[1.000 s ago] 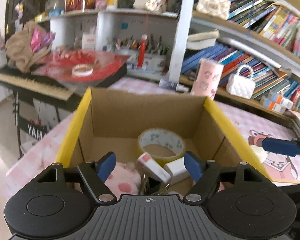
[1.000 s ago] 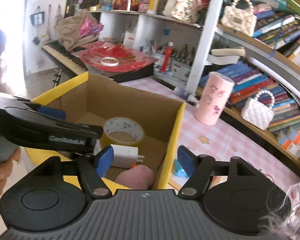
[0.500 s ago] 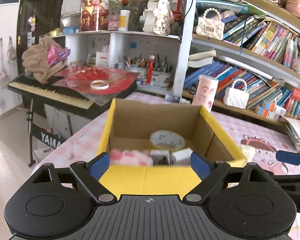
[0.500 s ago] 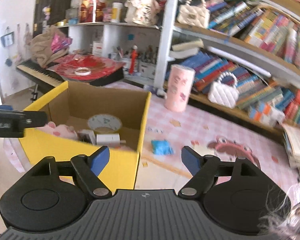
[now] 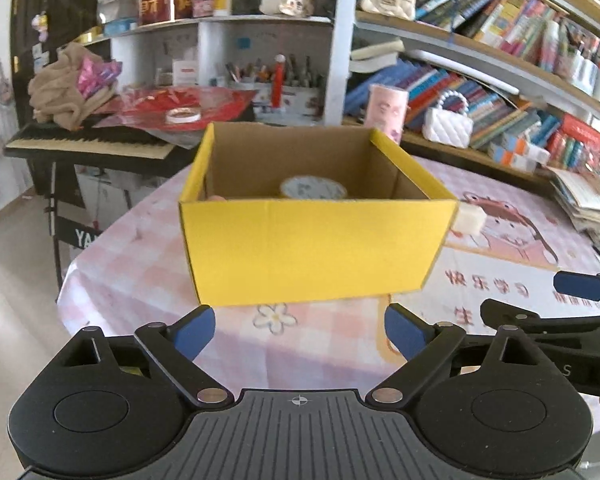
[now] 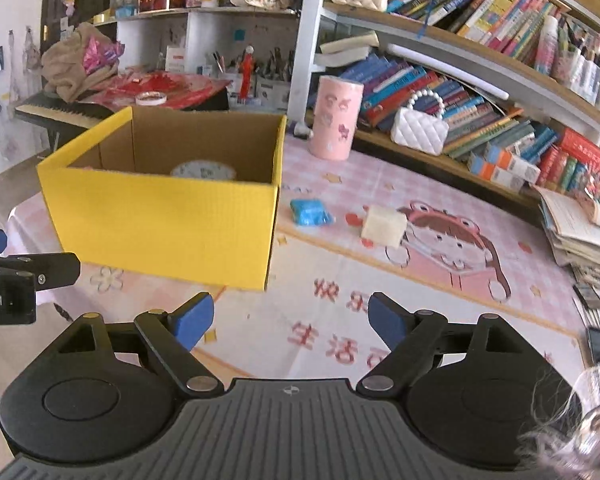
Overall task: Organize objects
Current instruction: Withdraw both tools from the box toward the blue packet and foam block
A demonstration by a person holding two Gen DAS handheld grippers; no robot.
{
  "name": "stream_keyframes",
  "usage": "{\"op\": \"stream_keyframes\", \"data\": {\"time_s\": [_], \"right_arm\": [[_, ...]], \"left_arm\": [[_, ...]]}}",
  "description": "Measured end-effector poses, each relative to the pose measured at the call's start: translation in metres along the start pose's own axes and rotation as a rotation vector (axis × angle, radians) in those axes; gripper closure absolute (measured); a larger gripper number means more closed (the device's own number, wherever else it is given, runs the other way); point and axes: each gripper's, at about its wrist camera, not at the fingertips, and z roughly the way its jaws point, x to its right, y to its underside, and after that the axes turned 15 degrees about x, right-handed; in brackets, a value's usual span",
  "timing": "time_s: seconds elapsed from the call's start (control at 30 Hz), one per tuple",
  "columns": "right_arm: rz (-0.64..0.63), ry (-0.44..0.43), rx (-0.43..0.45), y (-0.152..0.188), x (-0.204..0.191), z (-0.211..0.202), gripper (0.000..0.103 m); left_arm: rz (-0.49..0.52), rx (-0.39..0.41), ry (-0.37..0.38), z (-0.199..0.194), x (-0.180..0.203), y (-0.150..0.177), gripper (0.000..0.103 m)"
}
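Note:
A yellow cardboard box (image 5: 312, 248) (image 6: 164, 228) stands on the pink checked tablecloth, with a tape roll (image 5: 313, 189) (image 6: 202, 170) showing over its rim. My left gripper (image 5: 300, 332) hovers in front of the box, jaws opening, nothing between them. My right gripper (image 6: 290, 322) hangs to the right of the box, jaws opening and empty too. A blue packet (image 6: 311, 212) and a cream cube (image 6: 384, 221) (image 5: 469, 218) lie on the cloth right of the box. The right gripper's blue fingertip (image 5: 578, 286) shows at the left wrist view's right edge.
A pink cup (image 6: 336, 118) (image 5: 386, 110) stands behind the box. Bookshelves with white handbags (image 6: 418, 130) run along the back and right. A keyboard (image 5: 92, 144) piled with red paper sits left. Stacked books (image 6: 580, 232) lie at the table's right edge.
Both grippers pulled back out of and away from the box, which now sits farther off. Their jaws spread wider. The pink toy and charger inside the box are hidden behind its front wall.

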Motion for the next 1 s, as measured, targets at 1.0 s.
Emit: {"op": "stream_keyframes", "data": {"time_s": [1.0], "right_arm": [[0.12, 0.261, -0.059, 0.041, 0.033, -0.071, 0.013]], "left_arm": [[0.105, -0.069, 0.249, -0.013, 0.05, 0.019, 0.009]]}}
